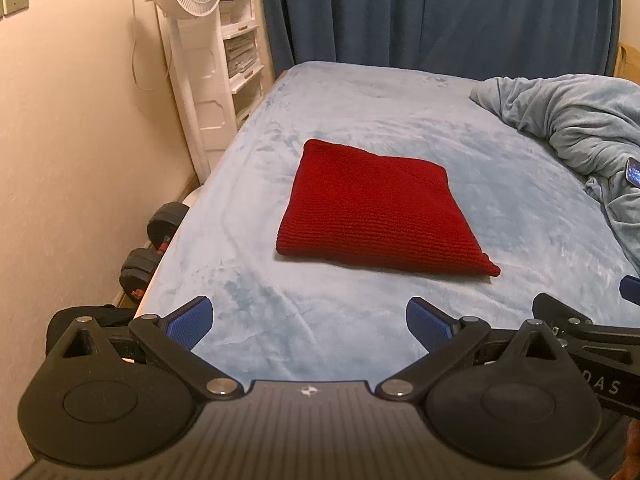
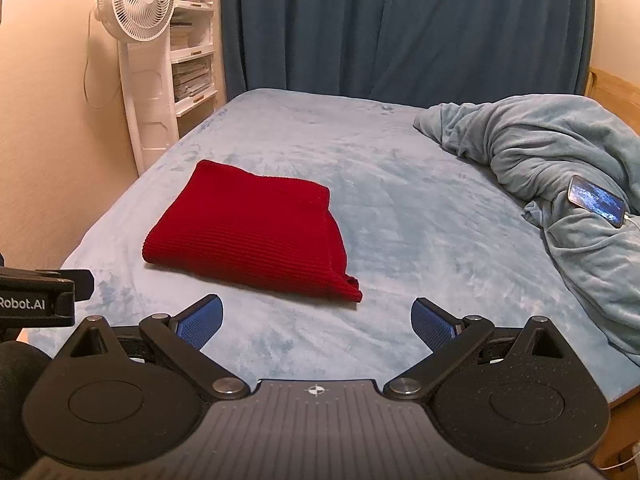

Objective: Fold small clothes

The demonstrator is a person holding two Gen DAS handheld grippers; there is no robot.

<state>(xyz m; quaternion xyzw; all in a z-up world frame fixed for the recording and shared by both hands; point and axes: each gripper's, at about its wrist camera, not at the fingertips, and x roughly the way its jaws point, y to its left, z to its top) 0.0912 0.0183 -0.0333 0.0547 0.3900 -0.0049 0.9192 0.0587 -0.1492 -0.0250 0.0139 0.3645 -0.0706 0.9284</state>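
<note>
Both tools are idling at the near edge of the bed (image 1: 280,340), above the sheet and touching nothing. Left tool (image 1: 309,322) is sitting with its blue pads wide apart and empty. Right tool (image 2: 316,322) is doing the same: pads apart, nothing between them.

The knit (image 1: 372,212), red and ribbed, is lying mid-bed, left of centre and well clear of both tools. It is looking already folded: a compact, roughly square stack, edges mostly lined up, one near-right corner (image 2: 352,290) poking out a little with layers showing. My read: fold is done or nearly done, and the tools are hanging back because there is nothing left to hold.

Placement is making sense: the knit is sitting on the flat part of the sheet, away from the bunched blanket (image 2: 560,152) at the right, so nothing is dragging or snagging it. A phone (image 2: 596,200) is resting on that blanket, screen lit, well apart from the work.

If anything is remaining, I am guessing a tidy of that loose corner. Risk is low; thick knit is likely holding its shape but could spring open if nudged.

Off the left side of the bed: fan (image 2: 136,0), shelves (image 2: 192,68), dumbbells (image 1: 152,248) on the floor. Curtain (image 2: 400,24) is hanging at the far end.
</note>
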